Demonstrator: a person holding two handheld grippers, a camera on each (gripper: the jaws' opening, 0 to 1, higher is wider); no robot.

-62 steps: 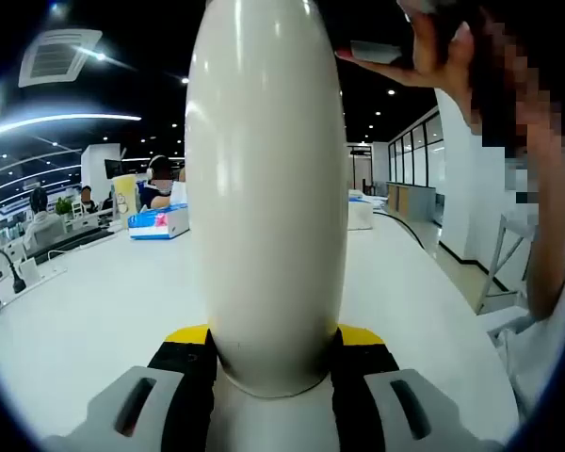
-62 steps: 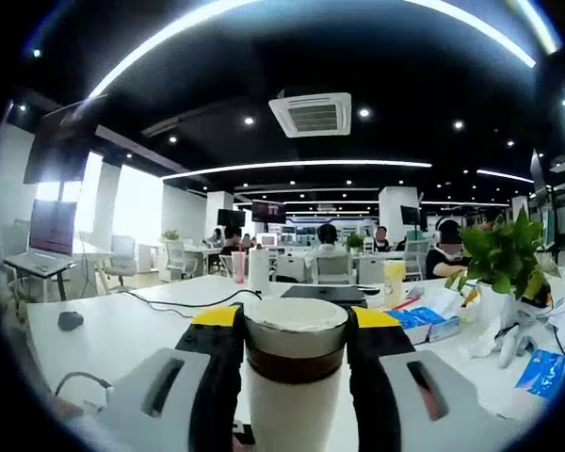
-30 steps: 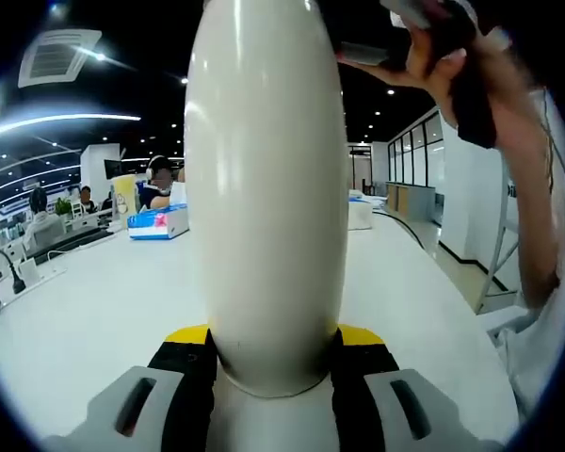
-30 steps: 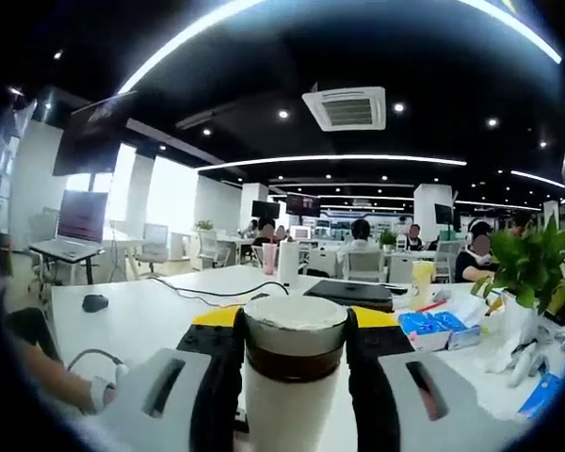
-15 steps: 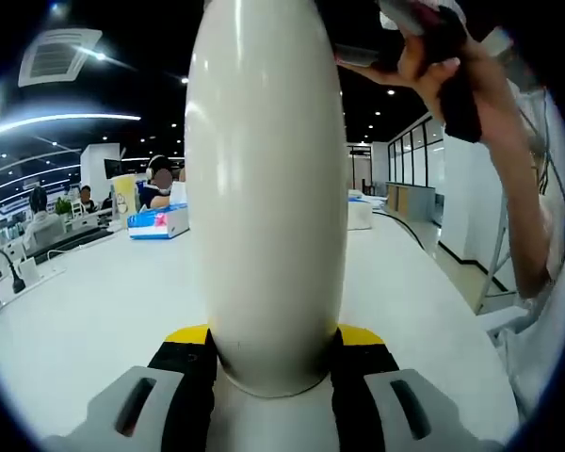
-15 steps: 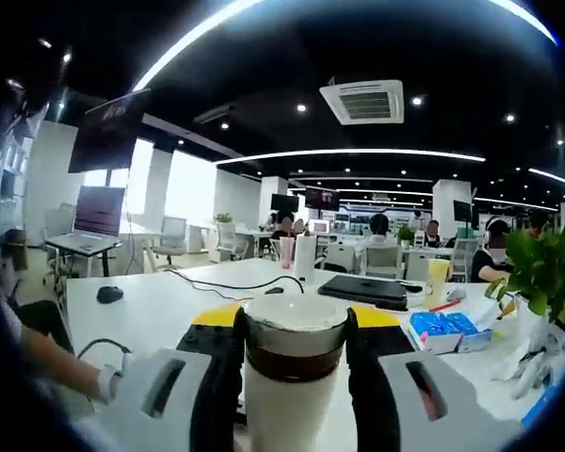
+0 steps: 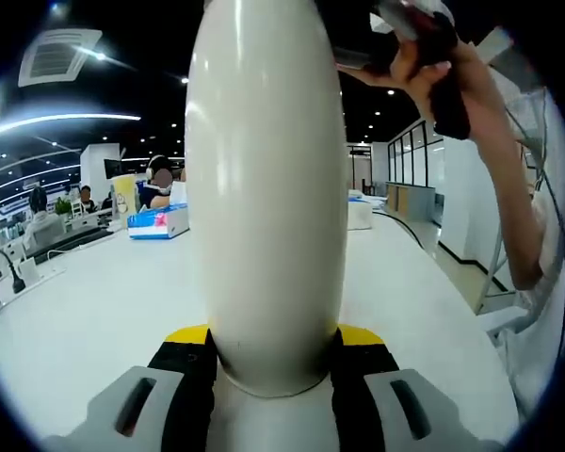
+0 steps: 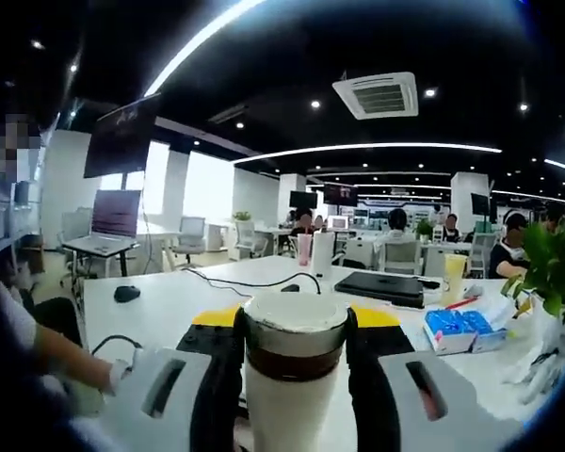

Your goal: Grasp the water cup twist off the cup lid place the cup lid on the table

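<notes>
Clamped at its lower body between the yellow-tipped jaws of the left gripper: a tall, cream water cup, upright above the white bench. Closed around the cup's top in the right gripper view, the right gripper, jaws pressing the dark band just under the pale cup lid. Smooth, glossy, rigid shell, probably slippery; firm squeeze low on the body and on the lid's band likely needed for twisting. Lid apparently not yet off. Farther along the bench, a blue tissue pack and black laptop; beyond, seated office workers under ceiling lights.
</notes>
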